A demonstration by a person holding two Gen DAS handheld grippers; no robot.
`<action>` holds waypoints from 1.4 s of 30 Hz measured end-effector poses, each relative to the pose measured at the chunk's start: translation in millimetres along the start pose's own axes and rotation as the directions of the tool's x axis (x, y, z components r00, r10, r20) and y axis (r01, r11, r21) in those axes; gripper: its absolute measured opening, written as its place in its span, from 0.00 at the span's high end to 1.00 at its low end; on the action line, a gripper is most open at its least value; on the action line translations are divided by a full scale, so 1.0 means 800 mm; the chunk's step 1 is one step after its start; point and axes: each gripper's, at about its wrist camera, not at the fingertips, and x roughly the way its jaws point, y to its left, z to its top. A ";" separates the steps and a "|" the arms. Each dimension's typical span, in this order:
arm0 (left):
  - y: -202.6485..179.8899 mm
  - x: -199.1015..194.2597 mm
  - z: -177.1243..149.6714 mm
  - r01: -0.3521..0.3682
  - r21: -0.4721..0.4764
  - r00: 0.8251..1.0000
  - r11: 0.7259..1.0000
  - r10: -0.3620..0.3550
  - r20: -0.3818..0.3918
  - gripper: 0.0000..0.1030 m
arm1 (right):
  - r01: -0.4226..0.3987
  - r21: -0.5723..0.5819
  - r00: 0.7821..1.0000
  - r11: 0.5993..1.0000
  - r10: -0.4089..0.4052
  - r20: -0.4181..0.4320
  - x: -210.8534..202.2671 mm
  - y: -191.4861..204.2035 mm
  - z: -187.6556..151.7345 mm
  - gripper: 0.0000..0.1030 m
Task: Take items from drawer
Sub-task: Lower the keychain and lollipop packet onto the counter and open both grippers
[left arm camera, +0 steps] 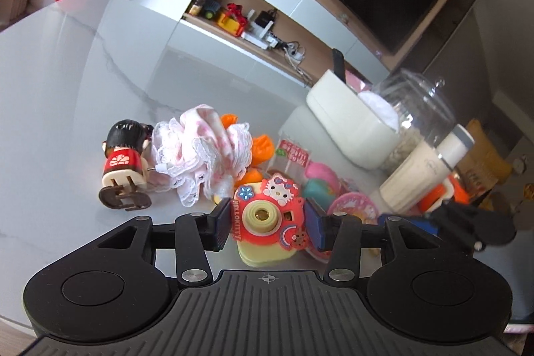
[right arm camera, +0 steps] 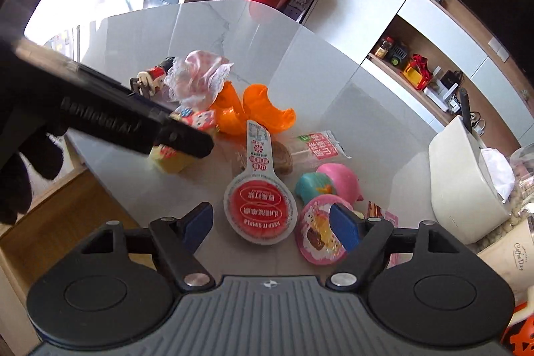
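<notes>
A red and yellow Hello Kitty toy camera sits on the grey marble table, and my left gripper is shut on it, a blue pad pressing each side. From the right wrist view, the left gripper comes in from the left over the toy camera, held by a black-gloved hand. My right gripper is open just above the table. A red-lidded jelly cup lies between its fingers, untouched. No drawer is in view.
Spread over the table are a small doll, a lacy pink cloth, orange plastic shells, a snack packet, a pink-and-teal squishy toy and a pink round lid. At the right stand a white container, a glass jar and a bottle.
</notes>
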 end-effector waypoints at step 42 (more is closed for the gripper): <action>-0.085 -0.024 -0.032 -0.059 0.469 0.998 0.881 0.064 0.006 0.52 | -0.035 0.090 0.998 0.995 0.039 -0.040 -0.023 -0.015 -0.077 0.17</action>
